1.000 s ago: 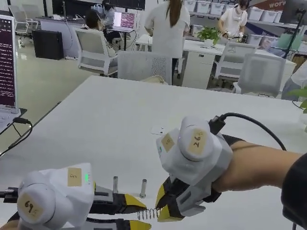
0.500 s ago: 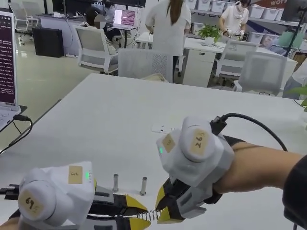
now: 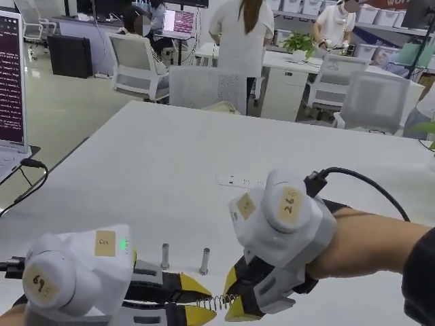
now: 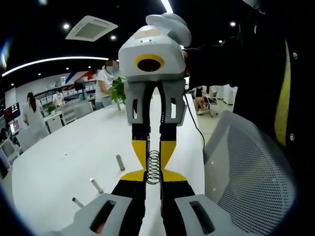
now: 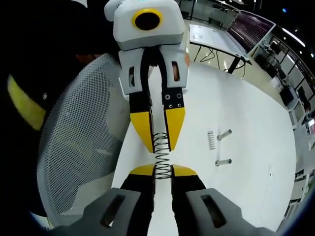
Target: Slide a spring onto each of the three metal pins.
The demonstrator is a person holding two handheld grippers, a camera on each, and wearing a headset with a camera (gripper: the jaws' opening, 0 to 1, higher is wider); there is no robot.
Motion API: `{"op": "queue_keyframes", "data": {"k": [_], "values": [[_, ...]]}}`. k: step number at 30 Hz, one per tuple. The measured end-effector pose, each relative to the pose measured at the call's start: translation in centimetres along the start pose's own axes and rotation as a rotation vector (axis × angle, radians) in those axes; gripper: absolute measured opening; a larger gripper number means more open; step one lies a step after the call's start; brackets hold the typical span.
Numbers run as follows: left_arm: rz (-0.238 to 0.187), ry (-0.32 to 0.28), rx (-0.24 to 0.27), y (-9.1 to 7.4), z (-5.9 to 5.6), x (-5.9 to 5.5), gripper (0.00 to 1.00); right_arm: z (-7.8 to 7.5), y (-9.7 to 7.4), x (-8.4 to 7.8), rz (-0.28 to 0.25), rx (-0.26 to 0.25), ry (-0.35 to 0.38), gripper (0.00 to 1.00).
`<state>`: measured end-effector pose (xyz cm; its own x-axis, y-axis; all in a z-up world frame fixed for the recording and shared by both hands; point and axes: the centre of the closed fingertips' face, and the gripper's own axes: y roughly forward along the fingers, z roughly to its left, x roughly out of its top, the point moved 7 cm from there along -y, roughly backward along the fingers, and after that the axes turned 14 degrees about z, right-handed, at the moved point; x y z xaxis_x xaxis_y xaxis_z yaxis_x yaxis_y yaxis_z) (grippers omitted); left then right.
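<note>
Left claw (image 4: 153, 176): nearly closed, with the yellow tips pinching one end of the spring (image 4: 154, 167) at lower centre of the left gripper view.

Right claw (image 5: 162, 171): nearly closed, with the tips pinching the other end of the spring at lower centre of the right gripper view.

In both gripper views the two claws face each other tip to tip. The spring runs straight between them and is held clear of the tabletop (image 3: 170, 156). In the head view it lies level at bottom centre of the frame, between the two pairs of yellow tips.

Pins (image 4: 120, 162): three stand in a row at lower left of the left gripper view, apart from the claws. None of the three carries a spring. In the head view two of them stand upright just above the claw tips.

Second spring (image 5: 211, 140): right of centre in the right gripper view, just beside one pin. It appears to lie loose on the tabletop, but it is too small there to be certain.
</note>
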<state>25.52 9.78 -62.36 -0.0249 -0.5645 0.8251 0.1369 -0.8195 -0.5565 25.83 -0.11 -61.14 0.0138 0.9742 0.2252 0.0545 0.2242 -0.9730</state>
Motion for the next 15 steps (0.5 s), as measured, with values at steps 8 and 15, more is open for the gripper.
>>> {"op": "queue_keyframes", "data": {"k": [8, 15], "values": [[0.0, -0.005, 0.008, 0.0, 0.3, -0.1, 0.03, -0.1, -1.5, 0.7, -0.01, -0.029, -0.007, 0.08], [-0.006, -0.012, 0.016, -0.2, 0.5, -0.2, 0.03, -0.1, -2.4, 1.6, -0.046, -0.037, -0.003, 0.08]]}}
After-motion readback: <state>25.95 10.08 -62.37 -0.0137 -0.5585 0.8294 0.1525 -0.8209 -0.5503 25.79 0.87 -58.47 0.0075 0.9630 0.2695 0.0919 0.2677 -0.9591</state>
